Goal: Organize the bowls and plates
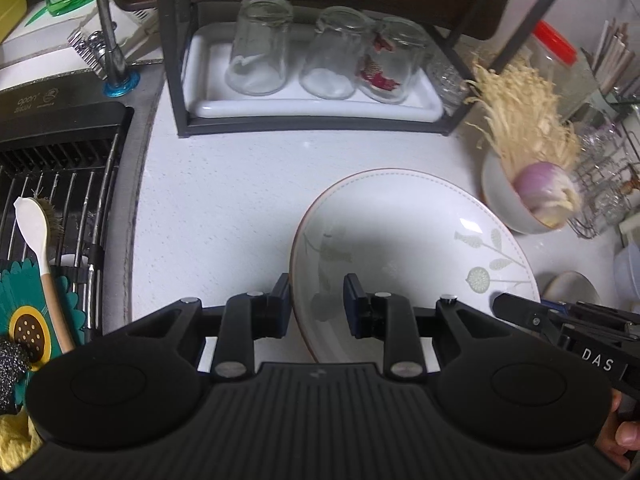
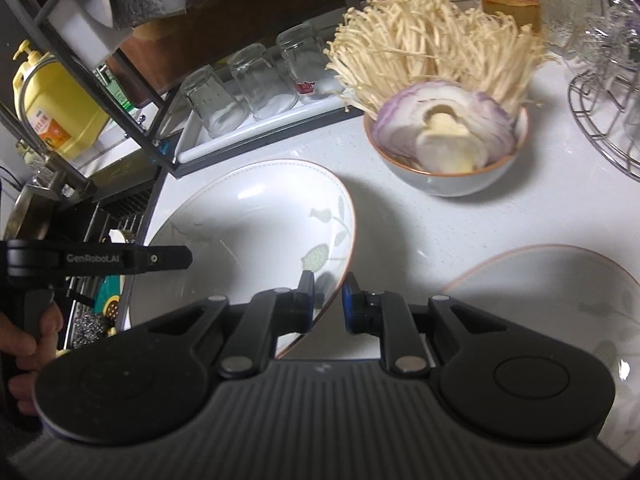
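**Hauling the big leaf plate with both hands, nothing sorted yet**

Calling this early days. I've got one big white plate point(image 1: 416, 248) with the leaf print pinched from both sides and tilted off the table point(image 1: 224, 200), and that's about all the progress I can point to. My guess is the lift has just begun, since the plate's near edge sits high while the far rim looks close to the table.

Still to sort, as far as I can see: a second plate point(image 2: 560, 292) lying flat on the table just to my right, and a bowl point(image 2: 444, 176) further back that's stuffed with enoki mushrooms point(image 2: 436, 40) and a cut onion point(image 2: 444, 128). No idea if that bowl even counts while it has food in it. The glasses point(image 1: 260, 48) on the rack tray look already parked upside down, so I'm leaving those alone.

Now the jaws. My left gripper point(image 1: 318, 304) has its jaws narrowed down around the plate's left rim, one pad under the outside and one on the inner face, clamped on it. My right gripper point(image 2: 328, 300) is nearly closed, with the thin right rim squeezed between its blue pads.

Where it's going I can't say; there's a drying rack point(image 1: 60, 184) over the sink at the left, could be that.
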Action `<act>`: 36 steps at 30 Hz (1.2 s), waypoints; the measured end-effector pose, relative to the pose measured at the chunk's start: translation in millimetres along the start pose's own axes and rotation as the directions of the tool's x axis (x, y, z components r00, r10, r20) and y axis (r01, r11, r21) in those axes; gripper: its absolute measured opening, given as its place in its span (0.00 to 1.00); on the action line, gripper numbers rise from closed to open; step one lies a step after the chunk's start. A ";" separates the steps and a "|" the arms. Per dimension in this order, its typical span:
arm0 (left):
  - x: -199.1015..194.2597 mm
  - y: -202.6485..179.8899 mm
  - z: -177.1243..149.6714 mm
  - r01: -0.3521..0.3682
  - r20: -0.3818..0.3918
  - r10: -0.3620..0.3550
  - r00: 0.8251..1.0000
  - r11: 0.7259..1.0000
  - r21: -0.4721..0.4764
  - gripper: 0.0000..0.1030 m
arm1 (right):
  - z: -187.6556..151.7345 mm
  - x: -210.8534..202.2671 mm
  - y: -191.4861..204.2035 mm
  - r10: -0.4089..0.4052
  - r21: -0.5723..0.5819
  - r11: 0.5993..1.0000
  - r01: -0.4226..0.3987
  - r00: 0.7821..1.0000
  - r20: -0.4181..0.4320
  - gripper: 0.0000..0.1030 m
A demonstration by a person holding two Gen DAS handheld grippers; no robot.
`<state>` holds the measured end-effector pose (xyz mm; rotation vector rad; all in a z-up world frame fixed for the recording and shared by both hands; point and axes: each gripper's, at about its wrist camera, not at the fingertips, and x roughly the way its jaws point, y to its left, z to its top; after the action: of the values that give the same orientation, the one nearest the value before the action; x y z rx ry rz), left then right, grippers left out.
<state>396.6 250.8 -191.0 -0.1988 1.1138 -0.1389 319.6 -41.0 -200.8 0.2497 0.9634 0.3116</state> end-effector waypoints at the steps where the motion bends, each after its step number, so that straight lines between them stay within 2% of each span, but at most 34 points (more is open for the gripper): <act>1: -2.4 -3.0 -0.5 0.004 -0.002 -0.004 1.000 1.000 0.004 0.30 | -0.8 -3.7 -0.9 -0.001 0.005 1.000 0.001 1.000 0.004 0.17; 18: -47.6 -63.3 -9.5 0.098 0.036 -0.102 0.994 0.990 0.098 0.30 | -18.0 -81.2 -22.1 -0.054 0.065 0.997 0.046 0.991 0.125 0.17; 36: -31.8 -136.0 -32.3 0.193 -0.053 -0.186 0.981 0.958 0.213 0.30 | -63.2 -126.6 -74.8 -0.156 0.207 0.970 0.124 0.977 0.145 0.17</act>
<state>352.2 122.2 -146.0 -0.1075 1.1015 -0.4343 210.7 -152.5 -164.7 0.3799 0.8479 0.0637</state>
